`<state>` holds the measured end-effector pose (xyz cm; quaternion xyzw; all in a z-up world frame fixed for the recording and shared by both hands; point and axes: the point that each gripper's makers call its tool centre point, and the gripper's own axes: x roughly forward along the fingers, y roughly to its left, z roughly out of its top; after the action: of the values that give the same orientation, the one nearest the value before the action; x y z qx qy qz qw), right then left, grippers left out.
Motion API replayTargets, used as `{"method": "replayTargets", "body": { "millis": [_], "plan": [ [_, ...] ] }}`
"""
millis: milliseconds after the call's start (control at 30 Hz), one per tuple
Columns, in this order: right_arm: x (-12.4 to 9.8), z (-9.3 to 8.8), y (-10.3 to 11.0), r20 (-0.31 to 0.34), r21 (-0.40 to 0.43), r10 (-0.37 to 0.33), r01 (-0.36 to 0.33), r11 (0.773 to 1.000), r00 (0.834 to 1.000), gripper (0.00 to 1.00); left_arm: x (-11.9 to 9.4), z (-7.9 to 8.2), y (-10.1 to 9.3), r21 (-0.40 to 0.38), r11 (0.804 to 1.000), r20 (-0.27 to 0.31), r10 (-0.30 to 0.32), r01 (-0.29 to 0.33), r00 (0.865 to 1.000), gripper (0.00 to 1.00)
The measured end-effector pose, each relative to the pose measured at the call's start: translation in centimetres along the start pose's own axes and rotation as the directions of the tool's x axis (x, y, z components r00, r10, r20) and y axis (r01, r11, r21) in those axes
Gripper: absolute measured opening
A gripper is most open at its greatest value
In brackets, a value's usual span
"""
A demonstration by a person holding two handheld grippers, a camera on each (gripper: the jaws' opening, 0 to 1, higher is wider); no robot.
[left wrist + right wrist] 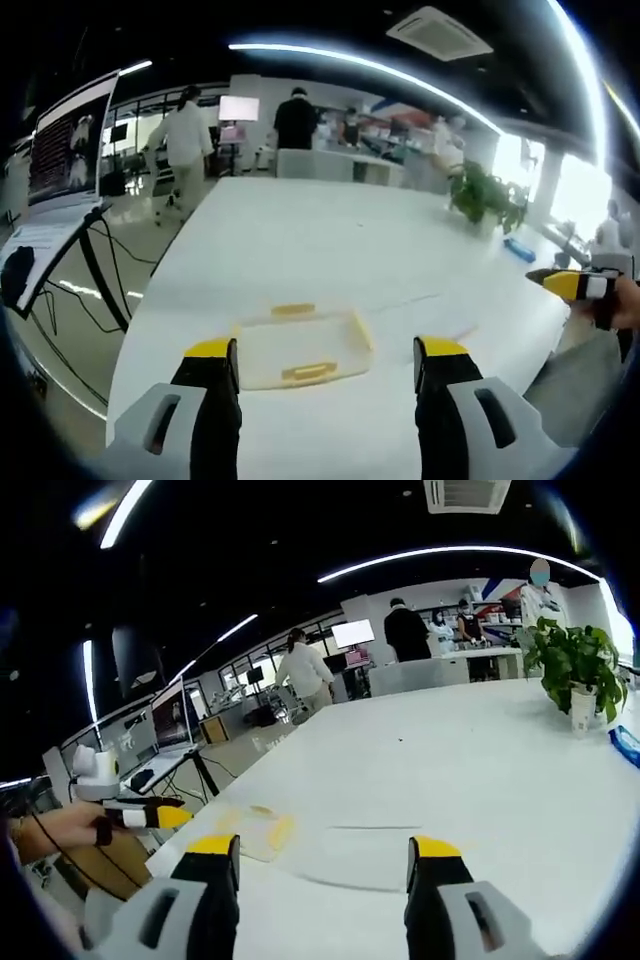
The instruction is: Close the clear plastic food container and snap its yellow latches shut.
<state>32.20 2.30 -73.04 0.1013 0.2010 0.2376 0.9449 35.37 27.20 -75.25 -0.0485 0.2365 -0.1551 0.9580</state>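
Lying flat, container point(300, 345) long axis crosswise

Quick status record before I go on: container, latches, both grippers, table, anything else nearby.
container: clear plastic food container flat on the white table, near its front edge; lid state hard to tell
latches: yellow latches on its sides; snapped or not, cannot tell
left gripper: left gripper open, jaws wide, container just ahead between them, not touching
right gripper: right gripper open, holding nothing, container off to its left
other: potted plant at the far side of the table; people standing in the background
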Motion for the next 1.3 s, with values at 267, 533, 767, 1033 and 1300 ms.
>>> {"method": "replayTargets", "body": {
  "millis": [267,533,767,1033,1300],
  "plan": [
    [2.4,0.3,1.4,-0.005,-0.010,0.045,-0.045,0.999,0.999,0.66,1.3,0.7,0.2,0.000,1.000,-0.003,-0.006,0.006,1.000,0.69],
    [5.0,0.0,3.3,-0.037,-0.028,0.110,-0.112,0.993,0.993,0.66,2.5,0.6,1.2,0.020,1.000,-0.026,-0.011,0.012,1.000,0.68],
    [6.9,0.0,4.9,-0.046,-0.036,0.148,-0.150,0.988,0.988,0.61,3.5,0.3,2.2,0.031,1.000,-0.044,-0.004,0.005,0.999,0.67],
    [9.3,-0.2,6.4,-0.040,-0.002,0.174,-0.174,0.985,0.984,0.54,4.9,-0.5,3.0,0.013,1.000,-0.065,0.006,-0.005,0.998,0.65],
    [11.4,-1.0,7.1,-0.052,-0.016,0.141,-0.142,0.990,0.989,0.47,5.9,-0.8,3.9,0.001,1.000,-0.073,0.027,-0.027,0.997,0.63]
  ]
}}
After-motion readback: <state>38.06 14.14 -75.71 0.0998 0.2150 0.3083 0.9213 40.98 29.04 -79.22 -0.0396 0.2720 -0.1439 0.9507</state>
